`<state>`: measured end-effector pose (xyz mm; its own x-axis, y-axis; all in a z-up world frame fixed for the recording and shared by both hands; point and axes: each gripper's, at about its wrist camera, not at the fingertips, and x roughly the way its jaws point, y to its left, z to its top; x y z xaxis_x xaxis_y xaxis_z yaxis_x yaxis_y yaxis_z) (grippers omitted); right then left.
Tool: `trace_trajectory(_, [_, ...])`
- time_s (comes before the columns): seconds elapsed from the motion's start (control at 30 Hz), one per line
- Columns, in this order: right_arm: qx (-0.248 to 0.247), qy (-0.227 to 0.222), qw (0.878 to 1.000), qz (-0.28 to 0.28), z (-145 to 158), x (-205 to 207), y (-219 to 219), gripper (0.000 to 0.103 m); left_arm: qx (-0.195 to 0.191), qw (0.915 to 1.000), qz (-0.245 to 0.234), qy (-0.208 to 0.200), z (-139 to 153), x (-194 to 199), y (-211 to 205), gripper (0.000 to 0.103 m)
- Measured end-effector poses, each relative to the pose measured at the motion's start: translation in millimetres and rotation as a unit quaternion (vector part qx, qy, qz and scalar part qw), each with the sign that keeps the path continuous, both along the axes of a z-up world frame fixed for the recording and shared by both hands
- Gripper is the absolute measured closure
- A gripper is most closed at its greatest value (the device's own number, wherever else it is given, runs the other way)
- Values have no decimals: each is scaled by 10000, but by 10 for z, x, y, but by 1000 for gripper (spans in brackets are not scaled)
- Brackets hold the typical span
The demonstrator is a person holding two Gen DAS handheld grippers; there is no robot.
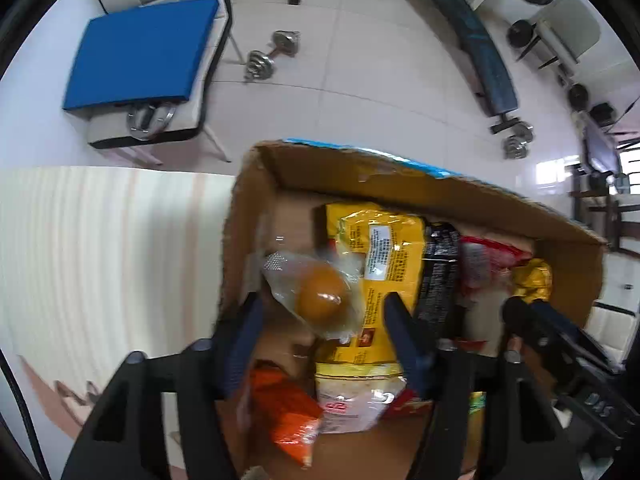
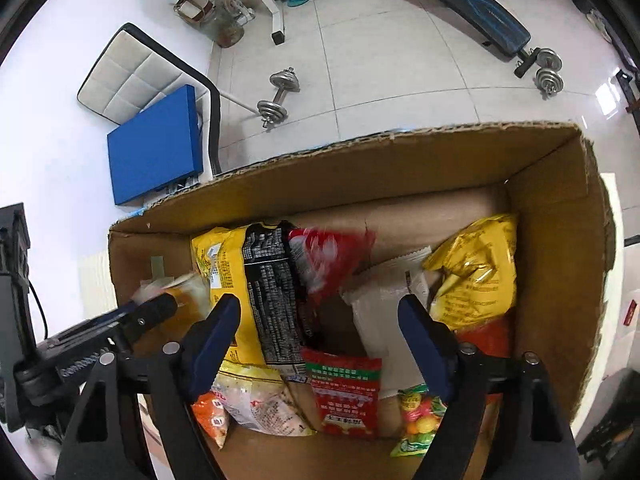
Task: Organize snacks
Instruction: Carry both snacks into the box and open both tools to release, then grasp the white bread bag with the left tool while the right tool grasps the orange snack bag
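Note:
An open cardboard box (image 1: 344, 166) (image 2: 400, 160) holds several snack packets. In the left wrist view a clear-wrapped brown bun (image 1: 320, 298) lies blurred between the fingers of my open left gripper (image 1: 324, 316), over the box's left end, above a yellow packet (image 1: 380, 256). My right gripper (image 2: 318, 320) is open and empty above the box's middle, over a black packet (image 2: 272, 292), a red packet (image 2: 328, 256) and a white packet (image 2: 380, 308). A yellow bag (image 2: 476, 272) lies at the right end. The left gripper also shows in the right wrist view (image 2: 152, 312).
The box stands on a pale striped table (image 1: 112, 248). Beyond it are a white chair with a blue cushion (image 1: 140, 52), dumbbells (image 1: 272, 54) on the tiled floor and a weight bench (image 2: 460, 4). A red label packet (image 2: 346, 392) and a green candy bag (image 2: 418, 416) lie at the near side.

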<state>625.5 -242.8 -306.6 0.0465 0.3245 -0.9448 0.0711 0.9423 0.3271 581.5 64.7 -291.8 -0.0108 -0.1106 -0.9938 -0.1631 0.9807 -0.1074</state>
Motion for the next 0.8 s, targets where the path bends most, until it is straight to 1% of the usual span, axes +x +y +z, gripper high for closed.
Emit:
trace_trajectory(0.03, [-37, 5, 10000, 28, 11, -4, -2, 15, 38, 10000, -11, -19, 19, 2, -15, 20])
trace_trajectory(0.07, [-77, 5, 10000, 50, 24, -8, -10, 14, 21, 9999, -37, -105, 61, -9, -39, 17])
trace_trajectory(0.13, [-190, -32, 9998, 106, 71, -38, -26, 13, 48, 9998, -97, -161, 111, -17, -82, 14])
trace_trajectory(0.23, [-377, -109, 9991, 152, 151, -94, -39, 12, 99, 9994, -185, -275, 220, -79, -140, 14])
trace_trajectory(0.33, [-719, -369, 9963, 288, 306, -210, -37, 10, 121, 9983, -266, -495, 331, -154, -161, 14])
trace_trajectory(0.4, [-1007, -619, 9920, 445, 422, -300, -18, 8, 215, 9959, -308, -823, 482, -256, -178, 14])
trace_trajectory(0.47, [-1150, -810, 9887, 515, 527, -401, -39, 8, 367, 9932, -319, -1058, 598, -357, -185, 14])
trace_trajectory(0.57, [-1093, -958, 9880, 532, 656, -585, -70, 8, 561, 9881, -339, -1395, 797, -575, -178, 14])
trace_trajectory(0.67, [-949, -1099, 9877, 572, 794, -837, -65, 8, 639, 9832, -309, -1679, 990, -860, -135, 14])
trace_trajectory(0.8, [-762, -1246, 9868, 706, 970, -1202, 47, 8, 642, 9797, -211, -1889, 1175, -1254, -53, 14])
